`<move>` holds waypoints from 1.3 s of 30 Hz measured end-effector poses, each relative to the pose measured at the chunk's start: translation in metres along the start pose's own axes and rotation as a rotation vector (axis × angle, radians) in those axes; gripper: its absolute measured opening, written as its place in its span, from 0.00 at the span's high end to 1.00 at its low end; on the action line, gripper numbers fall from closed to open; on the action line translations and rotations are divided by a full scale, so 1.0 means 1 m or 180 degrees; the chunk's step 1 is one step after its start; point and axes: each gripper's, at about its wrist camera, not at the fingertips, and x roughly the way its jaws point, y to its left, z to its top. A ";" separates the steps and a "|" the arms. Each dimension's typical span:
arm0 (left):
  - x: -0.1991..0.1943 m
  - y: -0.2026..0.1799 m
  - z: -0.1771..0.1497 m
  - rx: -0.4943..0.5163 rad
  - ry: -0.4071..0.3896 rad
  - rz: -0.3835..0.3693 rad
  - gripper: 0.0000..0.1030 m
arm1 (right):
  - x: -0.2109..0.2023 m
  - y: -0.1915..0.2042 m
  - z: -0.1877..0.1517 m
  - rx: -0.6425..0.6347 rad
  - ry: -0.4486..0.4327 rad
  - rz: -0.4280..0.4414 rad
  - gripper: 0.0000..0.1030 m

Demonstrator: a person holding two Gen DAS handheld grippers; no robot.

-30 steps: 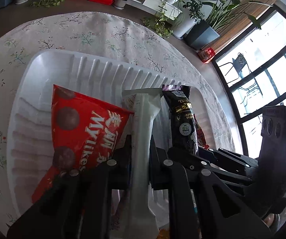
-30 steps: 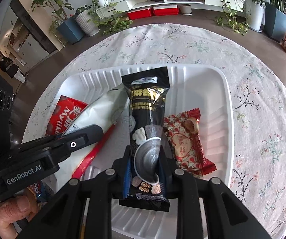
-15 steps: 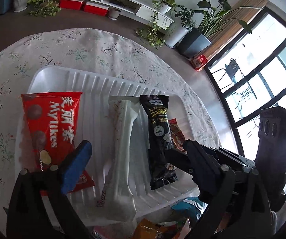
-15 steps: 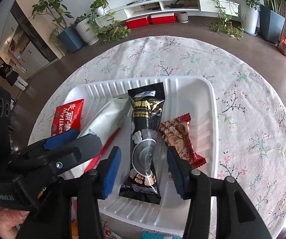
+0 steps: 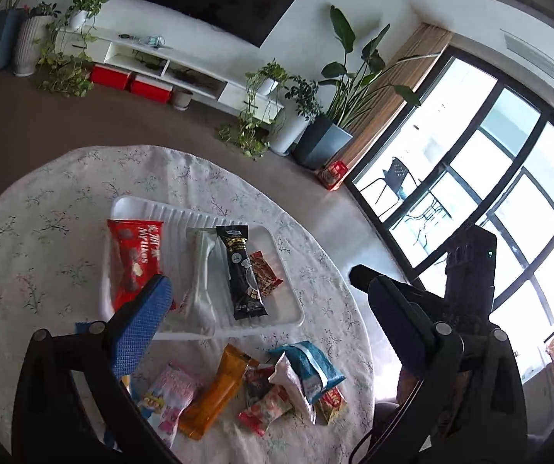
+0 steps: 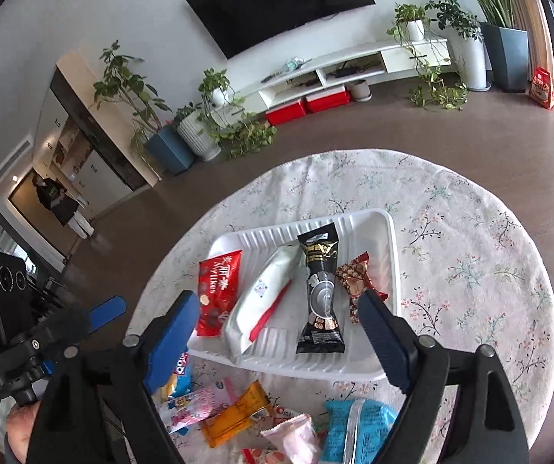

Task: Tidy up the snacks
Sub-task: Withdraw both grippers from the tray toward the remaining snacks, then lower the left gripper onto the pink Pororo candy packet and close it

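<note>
Stock on the white tray (image 6: pixel 389 232), far side of the round flowered table (image 6: pixel 489 270), in a row left to right: red Mylikes bag (image 6: pixel 217 290); white packet with a red stripe (image 6: pixel 265 294); black bar wrapper (image 6: pixel 321 290); small red-and-gold sweet (image 6: pixel 358 282) at the right end, its near tip over the tray's right rim. Stock not yet sorted, loose on the cloth near me: pink packet (image 6: pixel 199 404); orange packet (image 6: pixel 238 413); teal packet (image 6: pixel 358 421); pale pink pouch (image 6: pixel 296 439); a blue biscuit pack (image 6: pixel 178 371), partly hidden behind my finger; several small red sweets (image 5: pixel 265 410) in the heap. My right gripper (image 6: pixel 277 344): fingers spread wide, nothing between them, raised above the tray's near edge. My left gripper (image 5: pixel 277 332): likewise released and empty, held high over the gap between tray and heap. Step in hand, by my reckoning: four items laid out, both tools free, between placements. Next move, as I judge it: lower one gripper to the near heap, close on a single packet lying on top, the orange one being the most exposed, and carry it to bare tray; little room is left in the row, so it may have to overlap or sit crosswise
</note>
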 end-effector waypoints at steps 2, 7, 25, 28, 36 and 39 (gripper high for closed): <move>-0.031 0.006 -0.015 0.0102 -0.0155 0.0177 0.00 | -0.018 0.004 -0.014 0.0017 -0.0087 0.0086 0.09; -0.071 0.025 -0.070 0.0282 -0.0212 0.0727 0.00 | -0.045 0.009 -0.061 0.0017 -0.0172 0.0105 0.05; -0.003 0.009 -0.134 0.1062 0.0811 0.0857 0.00 | -0.067 -0.022 -0.186 0.0242 0.0023 -0.0302 0.06; 0.018 0.008 -0.123 0.1294 0.1060 0.0873 0.01 | -0.066 -0.025 -0.188 0.0227 0.0034 -0.0312 0.08; 0.068 0.023 -0.104 0.1588 0.1550 0.0906 0.22 | -0.063 -0.027 -0.193 0.0198 0.0072 -0.0245 0.10; 0.082 0.029 -0.102 0.1649 0.1729 0.0897 0.31 | -0.062 -0.026 -0.194 0.0190 0.0095 -0.0226 0.12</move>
